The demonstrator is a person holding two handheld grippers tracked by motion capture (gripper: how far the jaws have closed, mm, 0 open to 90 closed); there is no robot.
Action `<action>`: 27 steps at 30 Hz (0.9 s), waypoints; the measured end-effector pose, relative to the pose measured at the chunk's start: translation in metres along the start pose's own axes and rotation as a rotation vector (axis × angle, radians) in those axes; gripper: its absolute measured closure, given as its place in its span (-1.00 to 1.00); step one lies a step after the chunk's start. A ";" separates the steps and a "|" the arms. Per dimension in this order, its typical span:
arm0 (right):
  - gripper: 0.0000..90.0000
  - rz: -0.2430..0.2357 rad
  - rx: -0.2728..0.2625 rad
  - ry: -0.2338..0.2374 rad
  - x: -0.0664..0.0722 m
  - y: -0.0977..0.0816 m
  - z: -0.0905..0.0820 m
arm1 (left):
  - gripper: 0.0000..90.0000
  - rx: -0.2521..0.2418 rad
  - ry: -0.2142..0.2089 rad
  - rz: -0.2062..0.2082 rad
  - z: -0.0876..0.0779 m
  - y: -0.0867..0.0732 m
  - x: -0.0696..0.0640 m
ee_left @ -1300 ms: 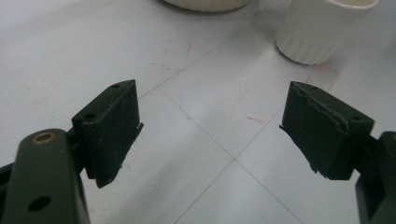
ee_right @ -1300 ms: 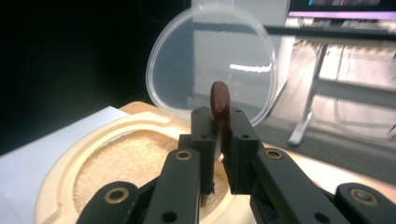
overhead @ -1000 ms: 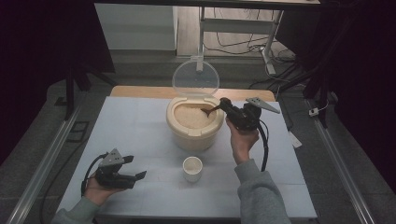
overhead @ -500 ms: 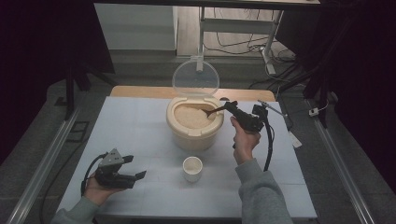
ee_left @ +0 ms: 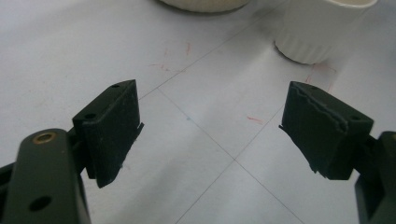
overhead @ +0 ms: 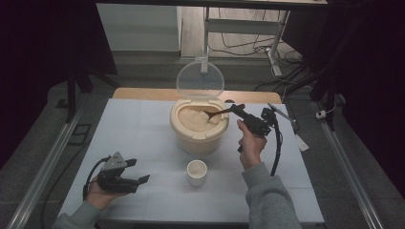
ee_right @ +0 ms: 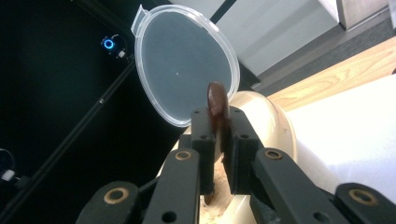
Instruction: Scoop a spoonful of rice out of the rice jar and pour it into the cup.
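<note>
The brown spoon (overhead: pixel 218 113) lay dipped in the rice of the cream bin (overhead: pixel 198 139), pinched by the right gripper (overhead: pixel 243 113)'s fingers. A tilt while lifting could spill grains short of the cup (overhead: pixel 197 172). The left gripper (overhead: pixel 136 171) rested spread and empty on the tabletop (overhead: pixel 143 124).

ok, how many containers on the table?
2. The cream rice bin stands at the middle with its clear lid up; the small white cup stands just in front of it, nearer the person.
</note>
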State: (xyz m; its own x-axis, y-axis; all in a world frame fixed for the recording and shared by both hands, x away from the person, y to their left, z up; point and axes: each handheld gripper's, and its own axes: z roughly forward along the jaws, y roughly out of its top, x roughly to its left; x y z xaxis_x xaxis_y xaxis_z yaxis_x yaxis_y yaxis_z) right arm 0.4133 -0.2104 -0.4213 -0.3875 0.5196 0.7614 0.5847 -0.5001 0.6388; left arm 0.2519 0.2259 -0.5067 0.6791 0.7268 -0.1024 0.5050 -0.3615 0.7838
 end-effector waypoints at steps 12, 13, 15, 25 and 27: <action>0.85 0.080 -0.007 0.017 -0.003 0.003 -0.005 | -0.56 0.002 0.001 0.005 0.000 0.000 0.000; 0.85 0.083 -0.007 0.021 -0.003 0.003 -0.005 | -0.56 0.003 0.001 0.005 0.000 0.000 0.000; 0.85 0.090 -0.012 0.024 -0.003 0.004 -0.006 | -0.56 0.003 0.001 0.005 0.000 0.000 0.000; 0.85 0.135 -0.008 0.028 -0.006 0.007 -0.010 | -0.56 0.010 0.008 0.015 0.001 0.000 -0.001; 0.85 0.138 -0.008 0.030 -0.006 0.007 -0.010 | -0.56 0.009 0.009 0.015 0.001 0.000 -0.001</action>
State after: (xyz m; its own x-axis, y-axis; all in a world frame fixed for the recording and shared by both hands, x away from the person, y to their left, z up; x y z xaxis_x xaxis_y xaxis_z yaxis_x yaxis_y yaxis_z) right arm 0.4128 -0.2238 -0.4206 -0.3253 0.4243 0.8451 0.6282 -0.5710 0.5285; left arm 0.2519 0.2242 -0.5073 0.6823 0.7261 -0.0850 0.4995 -0.3780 0.7795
